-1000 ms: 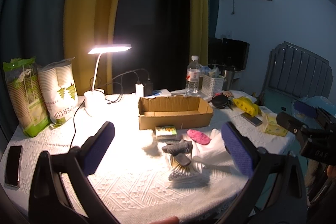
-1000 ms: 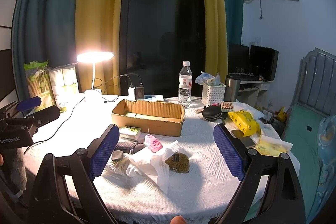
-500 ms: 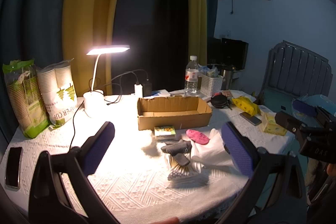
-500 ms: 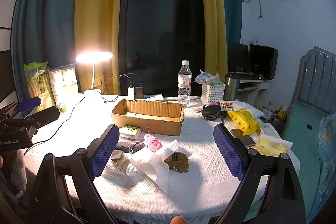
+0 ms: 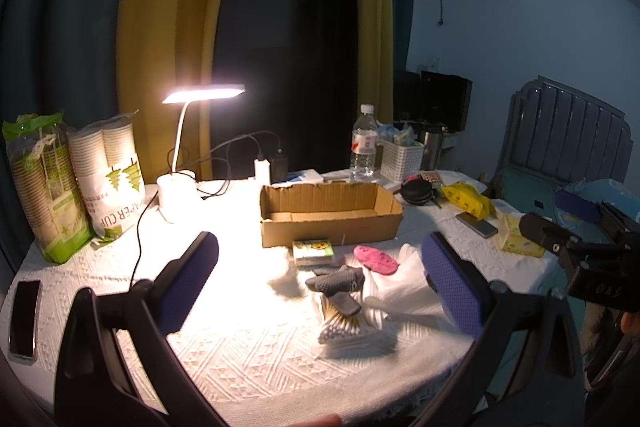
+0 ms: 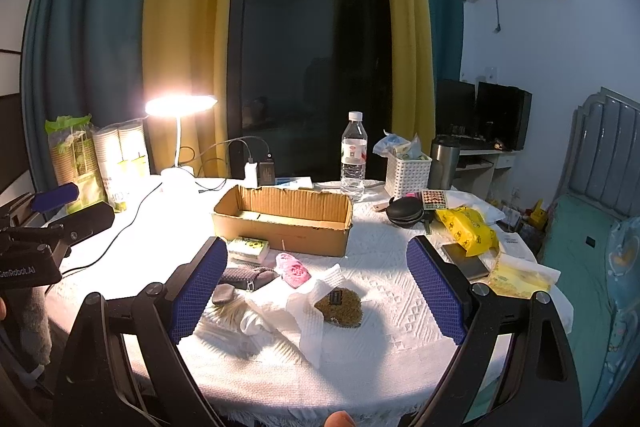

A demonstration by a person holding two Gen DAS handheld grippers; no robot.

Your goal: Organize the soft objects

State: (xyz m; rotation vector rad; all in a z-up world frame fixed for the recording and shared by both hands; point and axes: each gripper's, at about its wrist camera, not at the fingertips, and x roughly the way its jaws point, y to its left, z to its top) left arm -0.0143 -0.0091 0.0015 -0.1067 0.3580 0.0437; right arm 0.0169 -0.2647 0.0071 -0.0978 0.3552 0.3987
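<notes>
on white-cloth table (image 5: 240, 359), front of cardboard box (image 5: 328, 215): soft pile w/ pink item (image 5: 376, 259), grey sock (image 5: 336, 279), white cloth (image 6: 296, 307). "paper cup" on bag (image 5: 116, 179); "genrobot.ai" on left gripper (image 5: 320, 283) body. both grippers, incl. right gripper (image 6: 316, 291), fingers spread wide, empty. swab pack mostly blurred.

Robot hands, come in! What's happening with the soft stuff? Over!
Both hand-held grippers open, empty. Socks, glove on table, cardboard box empty. Nothing blocking.

Paper cup bag (image 5: 116, 187): "PAPER CUP", printed sideways on the white sleeve.
Left tongs (image 6: 24, 259): "GenRobot.AI" in white letters on the black body, seen from the right wrist.
</notes>
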